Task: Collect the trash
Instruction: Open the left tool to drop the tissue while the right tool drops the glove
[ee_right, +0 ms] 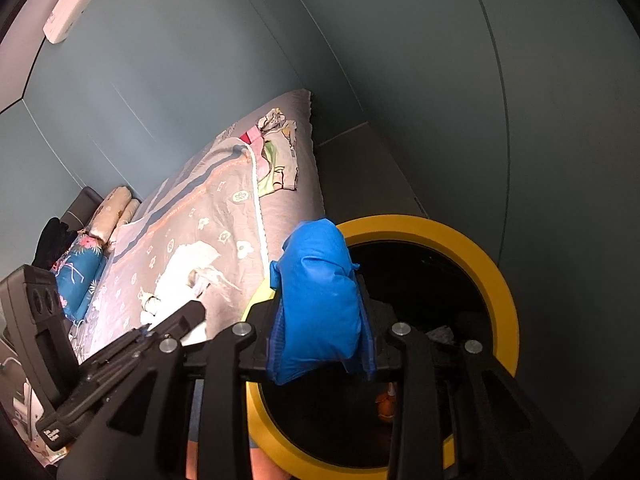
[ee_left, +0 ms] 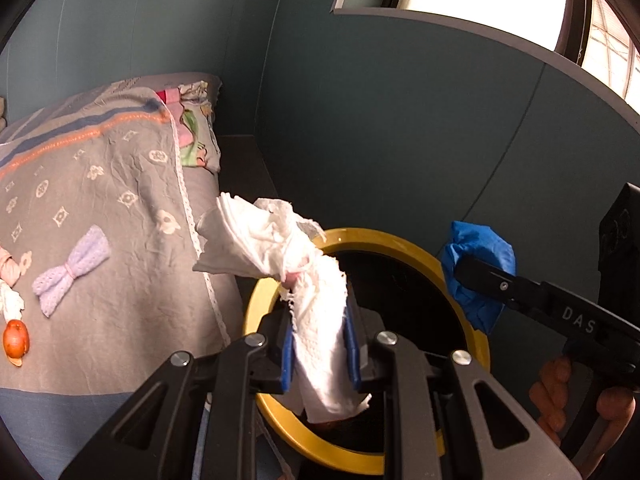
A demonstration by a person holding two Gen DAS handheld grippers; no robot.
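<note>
My left gripper (ee_left: 320,344) is shut on a crumpled white tissue (ee_left: 280,248), held over the near left rim of a round bin with a yellow rim (ee_left: 256,304) and a black inside. My right gripper (ee_right: 320,344) is shut on a crumpled blue wrapper (ee_right: 320,292), held above the same bin's yellow rim (ee_right: 496,280) at its left side. In the left wrist view the right gripper (ee_left: 464,268) with the blue wrapper (ee_left: 480,248) hangs over the bin's right rim. An orange bit of trash (ee_right: 386,406) lies inside the bin.
A bed with a grey patterned cover (ee_left: 100,200) stands left of the bin, against the teal wall (ee_left: 360,120). On it lie a lilac bow (ee_left: 72,268), an orange peel piece (ee_left: 16,340) and more white tissue (ee_right: 188,276). Pillows (ee_right: 116,208) lie at the bed's far end.
</note>
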